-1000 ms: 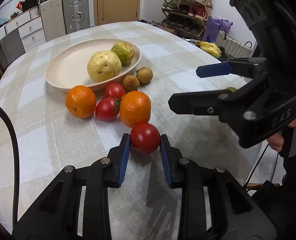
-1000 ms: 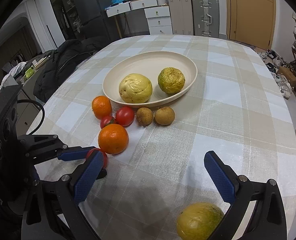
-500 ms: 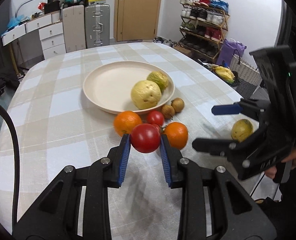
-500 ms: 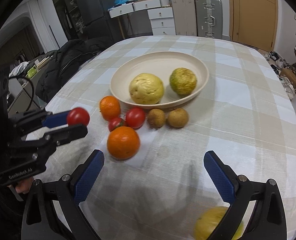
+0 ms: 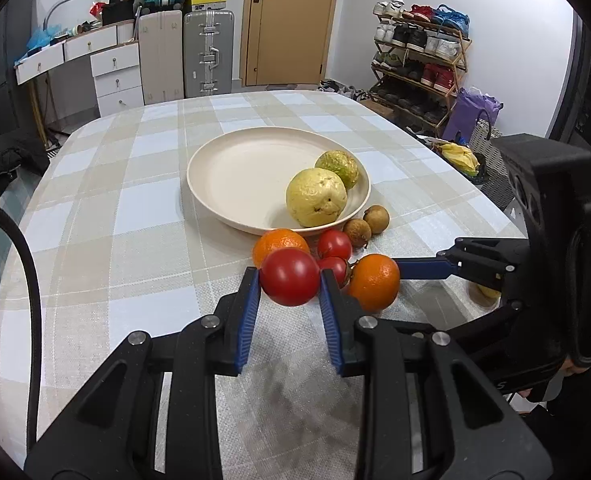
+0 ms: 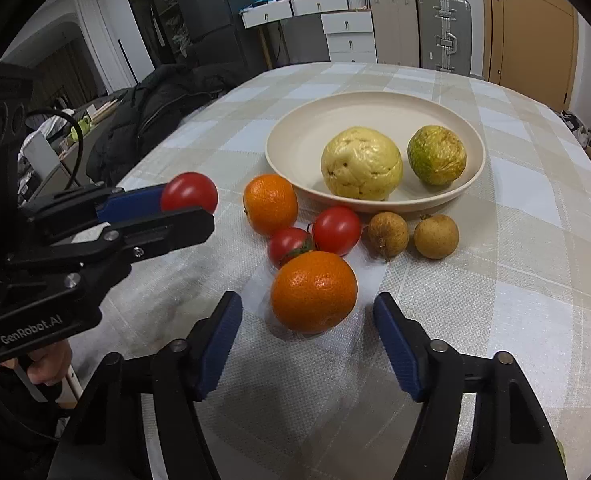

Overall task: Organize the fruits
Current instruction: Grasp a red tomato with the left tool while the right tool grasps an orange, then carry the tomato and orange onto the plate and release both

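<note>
Here the plate (image 6: 471, 160) serves as the landmark: it sits mid-table on the checked cloth (image 6: 515, 280) and already holds a pale yellow guava (image 6: 361, 164) and a greener guava (image 6: 436, 156), both toward its near rim. Everything else lies on the cloth just in front of that rim. A near orange (image 6: 313, 292) is the fruit farthest out from the plate, and it lies straight ahead of the right gripper (image 6: 307, 348), in line with the gap between the blue pads, which flank it without touching as the jaws close; being round, it offers no long axis to align with. The right gripper is plainly the nearer one to it. A second orange (image 6: 270, 204), two tomatoes (image 6: 335, 230) and two small brown fruits (image 6: 435, 236) sit closer to the plate's rim. The left gripper (image 5: 290, 292) is clamped on a red tomato (image 5: 290, 276), carried above the cloth on the side of the fruit cluster away from the plate, so its way to the plate runs over the oranges. Readable writing: "GenRobot.AI" on the left gripper's body in the right wrist view.
</note>
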